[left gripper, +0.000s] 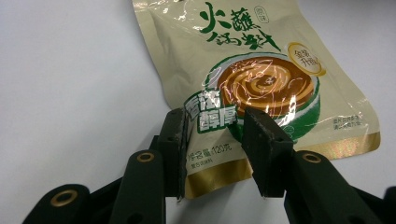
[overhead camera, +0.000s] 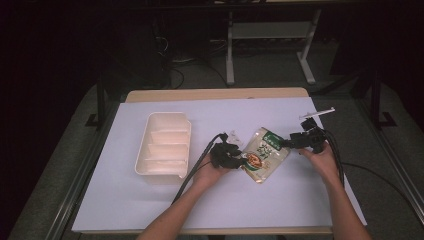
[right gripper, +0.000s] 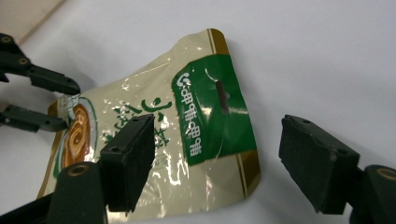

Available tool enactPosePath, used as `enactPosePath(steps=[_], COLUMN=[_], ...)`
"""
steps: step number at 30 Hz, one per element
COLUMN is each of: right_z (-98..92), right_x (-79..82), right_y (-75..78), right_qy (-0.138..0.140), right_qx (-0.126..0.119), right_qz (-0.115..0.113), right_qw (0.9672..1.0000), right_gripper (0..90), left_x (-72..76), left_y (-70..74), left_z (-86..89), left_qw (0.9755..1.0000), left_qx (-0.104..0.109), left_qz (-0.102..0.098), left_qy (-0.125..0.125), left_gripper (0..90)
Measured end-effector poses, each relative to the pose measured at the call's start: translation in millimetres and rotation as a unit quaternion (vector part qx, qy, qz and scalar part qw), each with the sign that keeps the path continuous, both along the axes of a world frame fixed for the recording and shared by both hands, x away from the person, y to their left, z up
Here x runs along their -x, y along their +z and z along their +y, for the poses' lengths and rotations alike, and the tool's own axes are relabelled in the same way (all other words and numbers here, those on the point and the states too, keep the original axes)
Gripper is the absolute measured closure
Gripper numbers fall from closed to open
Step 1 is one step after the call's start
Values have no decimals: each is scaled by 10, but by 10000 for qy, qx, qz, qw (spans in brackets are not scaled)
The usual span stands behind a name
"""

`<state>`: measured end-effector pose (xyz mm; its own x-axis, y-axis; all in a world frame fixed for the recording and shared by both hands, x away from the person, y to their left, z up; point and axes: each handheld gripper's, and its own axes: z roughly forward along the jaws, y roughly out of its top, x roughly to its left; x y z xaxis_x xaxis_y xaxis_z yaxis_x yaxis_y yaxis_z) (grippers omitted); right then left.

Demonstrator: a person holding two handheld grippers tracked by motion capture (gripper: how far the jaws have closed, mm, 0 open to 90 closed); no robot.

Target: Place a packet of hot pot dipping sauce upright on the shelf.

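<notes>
White table (overhead camera: 150, 210): sauce pouch (left gripper: 261, 79) pinched in left gripper's (left gripper: 215, 140) jaws.

The sauce pouch (left gripper: 261, 79) between my tools is glossy plastic film, cream and green with gold-foil edging, its creased surface throwing bright glints. My left tool (left gripper: 217, 140) and right tool (right gripper: 224, 163) are matt black plastic, their pads dull and slightly grainy, with small brass-coloured rings set at the pivots. My desk (overhead camera: 150, 200) wears a smooth, matt white sheet that looks like paper, a pale wood edge showing at its far side, and the white divided tray (overhead camera: 165, 145) on it looks like smooth plastic with a faint sheen.
</notes>
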<state>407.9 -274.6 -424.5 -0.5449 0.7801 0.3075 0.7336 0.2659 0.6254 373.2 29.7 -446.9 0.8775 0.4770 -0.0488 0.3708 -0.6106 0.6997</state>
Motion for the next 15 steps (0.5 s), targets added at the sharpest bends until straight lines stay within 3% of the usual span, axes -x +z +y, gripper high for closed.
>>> enactPosePath(steps=[3, 7, 10, 13, 15], right_z=[37, 48, 48, 49, 61], right_x=[-127, -174, -215, -222, -206], right_y=[-66, -108, -181, -210, -188], right_qy=[48, 85, 102, 361, 468], right_qx=[34, 4, -60, -362, -396], right_qz=[220, 185, 323, 440, 401], right_qw=[9997, 9998, 9994, 9977, 9973], right_gripper=[255, 272, 299, 389, 388], left_x=[0, 2, 4, 3, 3], left_y=[0, -1, -2, -4, -5], left_z=[0, -3, -4, 0, 0], left_qw=[10000, 10000, 10000, 10000, 10000], left_qx=[-7, -16, -21, -6, -1], left_qz=[-9, -18, -26, -7, -4], left_qy=[-12, -13, -10, 1, 4], left_gripper=[608, 608, 609, 607, 607])
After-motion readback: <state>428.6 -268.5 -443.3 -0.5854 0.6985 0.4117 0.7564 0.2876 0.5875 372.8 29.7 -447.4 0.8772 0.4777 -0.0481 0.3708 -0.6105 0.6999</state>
